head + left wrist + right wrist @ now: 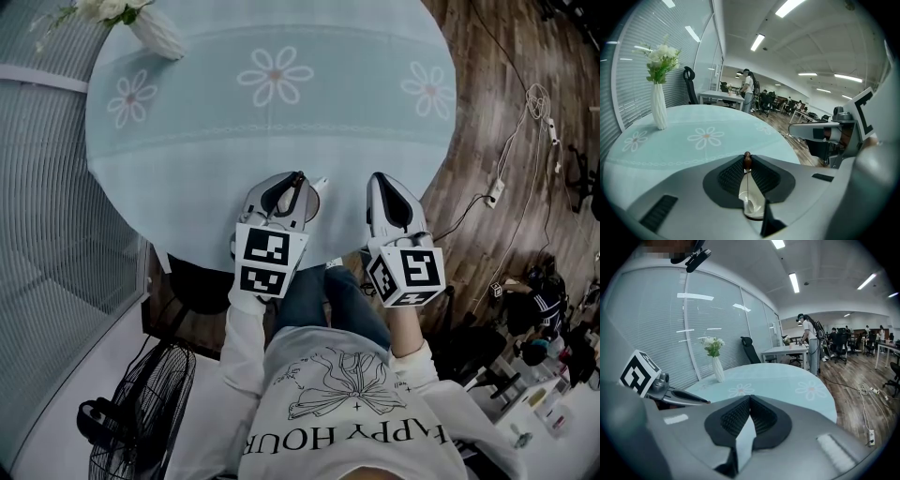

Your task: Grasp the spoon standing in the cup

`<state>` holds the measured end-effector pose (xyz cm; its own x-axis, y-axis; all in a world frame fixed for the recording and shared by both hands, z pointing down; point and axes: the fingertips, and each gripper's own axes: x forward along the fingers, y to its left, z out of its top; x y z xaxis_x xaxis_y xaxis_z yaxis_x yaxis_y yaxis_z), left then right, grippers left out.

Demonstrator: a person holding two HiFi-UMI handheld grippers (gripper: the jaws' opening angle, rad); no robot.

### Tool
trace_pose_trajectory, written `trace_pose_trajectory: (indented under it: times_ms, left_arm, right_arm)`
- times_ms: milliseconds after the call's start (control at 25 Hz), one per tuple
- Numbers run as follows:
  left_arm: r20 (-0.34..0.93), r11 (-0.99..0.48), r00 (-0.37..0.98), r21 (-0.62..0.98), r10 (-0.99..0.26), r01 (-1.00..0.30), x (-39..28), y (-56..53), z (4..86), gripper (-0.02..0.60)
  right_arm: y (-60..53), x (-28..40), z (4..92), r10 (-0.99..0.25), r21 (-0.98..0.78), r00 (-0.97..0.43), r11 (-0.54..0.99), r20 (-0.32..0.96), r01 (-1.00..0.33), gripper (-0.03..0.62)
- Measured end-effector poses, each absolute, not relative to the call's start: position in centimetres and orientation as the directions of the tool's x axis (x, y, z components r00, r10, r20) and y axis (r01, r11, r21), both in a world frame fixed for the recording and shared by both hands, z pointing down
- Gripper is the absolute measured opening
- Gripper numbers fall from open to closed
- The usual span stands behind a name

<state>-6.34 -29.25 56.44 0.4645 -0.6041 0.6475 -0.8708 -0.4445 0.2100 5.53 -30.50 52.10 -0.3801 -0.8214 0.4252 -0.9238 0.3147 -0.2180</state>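
A thin spoon (747, 179) with a brown end stands upright in a small white cup (754, 209) at the near edge of the round table (281, 122). My left gripper (747, 158) is shut on the spoon's brown top, the cup right below the jaws. In the head view the left gripper (299, 177) hides most of the cup (319, 187), and the spoon cannot be made out. My right gripper (375, 178) hovers just to the right, jaws together with nothing between them (750, 397).
A white vase with white flowers (155, 28) stands at the table's far left. The pale blue cloth has daisy prints. A floor fan (141, 403) stands at the lower left; cables and a power strip (492, 192) lie on the wooden floor. A person (749, 91) stands far off.
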Motion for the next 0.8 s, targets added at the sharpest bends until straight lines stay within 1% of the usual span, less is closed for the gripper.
trace_pose_trajectory:
  times_ms: [360, 800]
  left_arm:
    - [0.611, -0.402, 0.438, 0.207, -0.659, -0.892, -7.6, -28.9, 53.7, 0.048]
    - [0.528, -0.351, 0.377, 0.154, -0.761, -0.924, -8.5, -28.4, 48.2, 0.049]
  right_arm:
    - [-30.3, 4.8, 49.9, -0.826, -0.215, -0.412, 0.354, 0.384, -0.91, 0.011]
    - [-30.1, 4.1, 46.0, -0.832, -0.214, -0.463, 0.414, 0.305, -0.885, 0.011]
